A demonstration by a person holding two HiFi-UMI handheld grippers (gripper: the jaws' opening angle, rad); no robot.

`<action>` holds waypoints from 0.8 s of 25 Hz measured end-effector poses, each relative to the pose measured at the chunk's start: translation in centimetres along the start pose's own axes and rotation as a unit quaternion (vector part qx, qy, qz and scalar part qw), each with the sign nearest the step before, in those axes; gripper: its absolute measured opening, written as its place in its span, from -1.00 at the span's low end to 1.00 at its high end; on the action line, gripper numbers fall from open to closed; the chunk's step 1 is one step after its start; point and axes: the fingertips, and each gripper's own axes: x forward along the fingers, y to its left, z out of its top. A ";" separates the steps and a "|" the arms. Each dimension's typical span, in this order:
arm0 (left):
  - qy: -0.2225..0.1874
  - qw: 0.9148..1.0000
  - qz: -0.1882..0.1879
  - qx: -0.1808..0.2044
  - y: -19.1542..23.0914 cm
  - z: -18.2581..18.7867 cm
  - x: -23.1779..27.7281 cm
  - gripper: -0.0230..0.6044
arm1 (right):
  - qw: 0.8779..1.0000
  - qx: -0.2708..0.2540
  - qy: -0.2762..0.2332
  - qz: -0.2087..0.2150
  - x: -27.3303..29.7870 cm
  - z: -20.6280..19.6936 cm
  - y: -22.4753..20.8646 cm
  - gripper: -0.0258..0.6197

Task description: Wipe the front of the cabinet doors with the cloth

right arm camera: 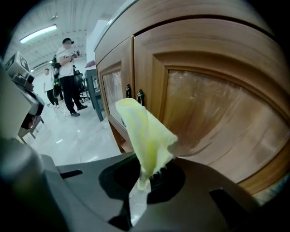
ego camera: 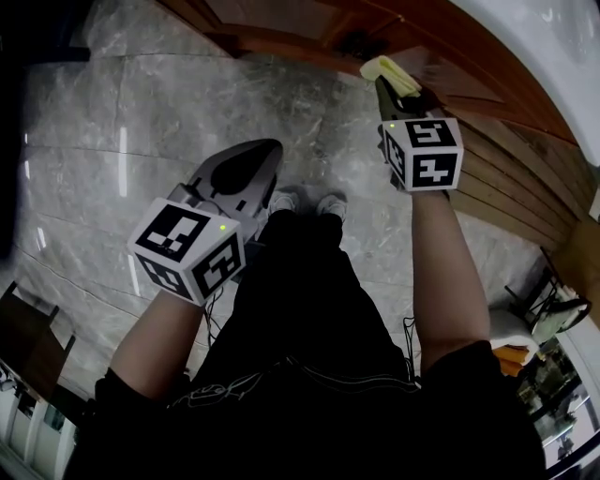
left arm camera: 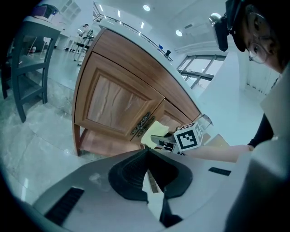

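Note:
A yellow cloth (right arm camera: 145, 136) is pinched in my right gripper (right arm camera: 142, 176), which is shut on it. The cloth stands up in front of the right wooden cabinet door (right arm camera: 208, 113), close to its raised panel; whether it touches the wood is unclear. Two dark handles (right arm camera: 133, 95) sit at the seam between the doors. In the head view the right gripper (ego camera: 398, 89) holds the cloth (ego camera: 389, 73) up against the cabinet (ego camera: 309, 19). My left gripper (ego camera: 267, 150) hangs over the floor, shut and empty. The left gripper view shows its jaws (left arm camera: 147, 154) together, the left door (left arm camera: 113, 104) and the cloth (left arm camera: 154, 131).
Grey marble floor (ego camera: 141, 122) spreads out left of the cabinet. The person's shoes (ego camera: 305, 202) stand just before its base. A grey chair (left arm camera: 29, 68) is off to the left. People (right arm camera: 68, 77) stand far back in the room. A chair (ego camera: 544, 309) sits at the right.

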 end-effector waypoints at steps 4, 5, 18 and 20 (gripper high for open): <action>0.002 1.000 0.005 -0.005 0.7 -0.2 -0.1 -0.91 | 1.000 0.011 0.002 -0.002 0.5 0.1 -0.4 -0.79; 0.003 1.000 0.005 -0.006 0.7 -0.3 0.0 -0.91 | 1.000 0.016 0.002 -0.003 0.5 0.0 -0.6 -0.79; 0.009 1.000 0.003 -0.008 -1.3 -1.2 1.7 -0.91 | 0.997 0.071 -0.009 -0.003 0.4 -1.4 -2.7 -0.79; 0.011 1.000 0.002 -0.006 -2.0 -1.4 2.0 -0.91 | 0.997 0.075 -0.010 -0.005 0.1 -1.9 -3.2 -0.79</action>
